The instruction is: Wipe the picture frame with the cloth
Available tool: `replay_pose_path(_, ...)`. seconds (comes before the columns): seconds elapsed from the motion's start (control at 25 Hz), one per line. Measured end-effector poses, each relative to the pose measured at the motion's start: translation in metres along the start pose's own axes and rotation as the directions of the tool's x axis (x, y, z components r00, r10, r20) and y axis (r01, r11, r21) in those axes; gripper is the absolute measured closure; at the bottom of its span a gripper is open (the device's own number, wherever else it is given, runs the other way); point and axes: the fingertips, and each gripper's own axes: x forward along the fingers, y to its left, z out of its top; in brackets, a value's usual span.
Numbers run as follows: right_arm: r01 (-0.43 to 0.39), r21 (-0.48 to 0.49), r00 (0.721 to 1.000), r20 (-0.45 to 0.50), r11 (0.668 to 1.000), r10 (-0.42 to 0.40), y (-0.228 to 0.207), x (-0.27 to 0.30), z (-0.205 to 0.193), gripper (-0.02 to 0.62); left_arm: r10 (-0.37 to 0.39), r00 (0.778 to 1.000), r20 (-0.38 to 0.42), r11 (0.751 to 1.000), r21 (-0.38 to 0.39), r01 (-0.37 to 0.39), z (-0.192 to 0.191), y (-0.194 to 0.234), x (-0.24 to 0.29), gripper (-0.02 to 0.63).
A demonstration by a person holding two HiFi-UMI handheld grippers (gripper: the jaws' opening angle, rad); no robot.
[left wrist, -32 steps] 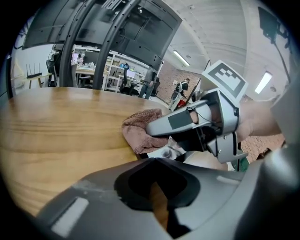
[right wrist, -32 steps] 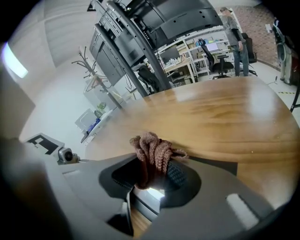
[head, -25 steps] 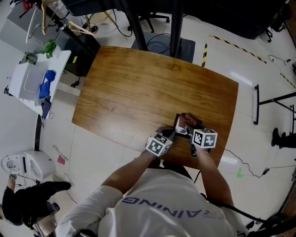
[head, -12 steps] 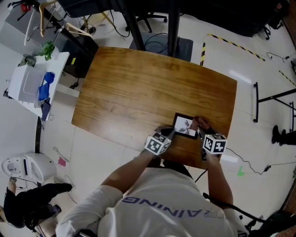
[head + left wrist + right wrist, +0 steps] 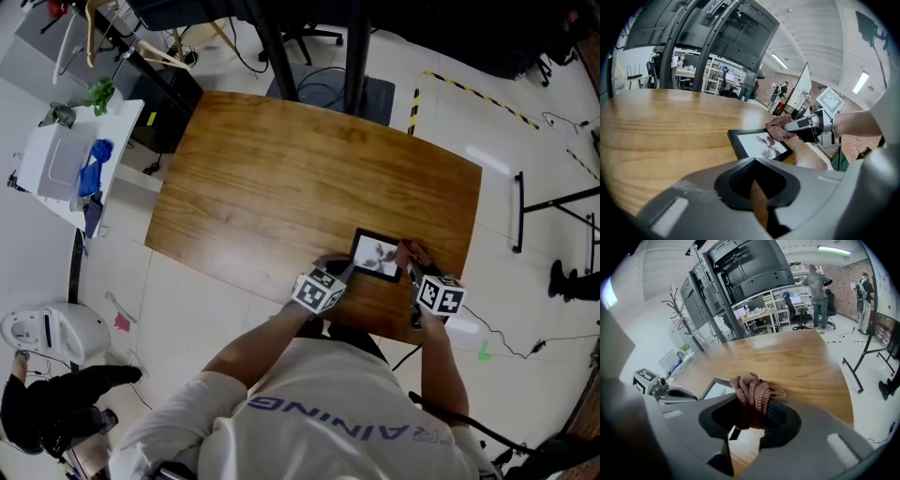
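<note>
Change: cloth (image 5: 410, 251) slid from the glass to picture frame's (image 5: 377, 254) right edge.
Right gripper (image 5: 412, 266): clamped on cloth.
Left gripper (image 5: 344, 273): jaws together, empty, beside frame's lower-left corner.
Room: table (image 5: 281, 178) bare toward upper left.

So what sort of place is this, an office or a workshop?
Most likely a research lab or workshop: yellow-and-black hazard tape marks the pale floor, big dark screens on a black stand rise behind the brown wooden table, and cluttered computer desks line the back.

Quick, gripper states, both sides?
Left gripper: shut, empty, tips at the picture frame.
Right gripper: shut on the cloth.
</note>
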Motion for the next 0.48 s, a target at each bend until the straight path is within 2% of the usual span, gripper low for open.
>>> replay_pose_path(0.12,-0.054,0.034,0.997,0.051,0.998,0.052,0.022,-0.007,0.014,0.472,-0.006,1.0,0.001,1.0,0.009,0.006,-0.001,0.0,0.0,0.6)
replay_pose_path(0.24,-0.15,0.007,0.985,0.086,0.989,0.149,0.064,-0.002,0.032,0.472,0.0,1.0,0.005,1.0,0.009,0.0,0.001,0.0,-0.001,0.6)
replay_pose_path(0.36,-0.218,-0.024,0.975,0.049,0.976,0.219,0.1,0.02,0.03,0.472,0.003,1.0,0.003,1.0,0.01,-0.003,0.001,0.0,-0.002,0.6)
replay_pose_path(0.48,-0.255,-0.026,0.967,0.007,0.966,0.256,0.125,0.039,0.021,0.472,-0.007,1.0,0.0,1.0,0.002,0.007,0.001,-0.001,-0.001,0.6)
